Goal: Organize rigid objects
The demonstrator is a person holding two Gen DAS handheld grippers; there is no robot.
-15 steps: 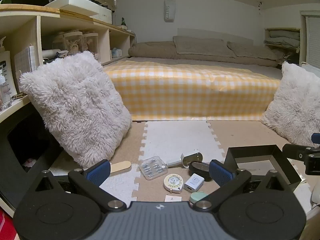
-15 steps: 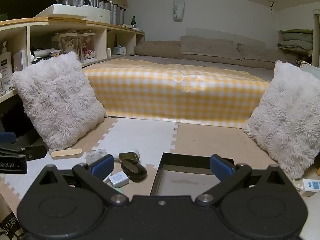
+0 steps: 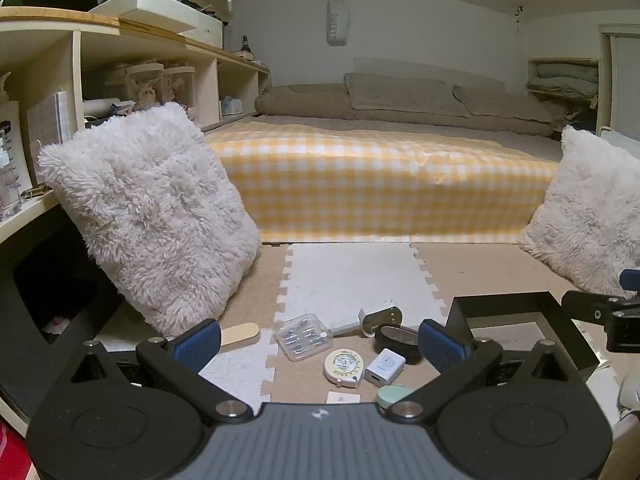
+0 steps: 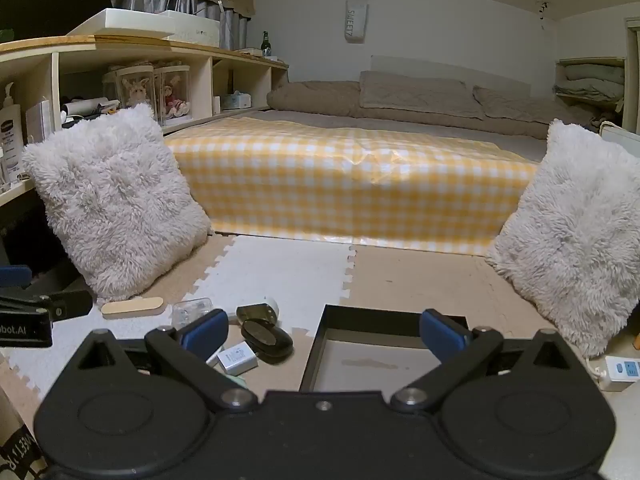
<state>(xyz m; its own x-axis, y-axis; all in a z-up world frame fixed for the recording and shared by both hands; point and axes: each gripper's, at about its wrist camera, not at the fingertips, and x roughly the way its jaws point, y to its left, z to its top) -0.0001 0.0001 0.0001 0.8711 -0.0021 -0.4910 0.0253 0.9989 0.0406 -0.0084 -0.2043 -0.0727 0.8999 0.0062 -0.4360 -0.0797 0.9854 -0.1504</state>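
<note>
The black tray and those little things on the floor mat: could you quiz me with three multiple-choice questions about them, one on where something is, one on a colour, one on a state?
1. Where does the wooden stick lie?
A. on the floor beside the fluffy pillow
B. inside the black tray
C. on the bed

2. What colour is the tape measure?
A. red
B. pale yellow
C. black

3. In what state is the left claw?
A. shut on the white charger
B. shut on nothing
C. open, holding nothing

Answers:
1 A, the stick rests on the mat at the pillow's foot.
2 B, its round case is pale yellow with a white face.
3 C, its blue fingers stand wide apart with nothing between them.
</note>
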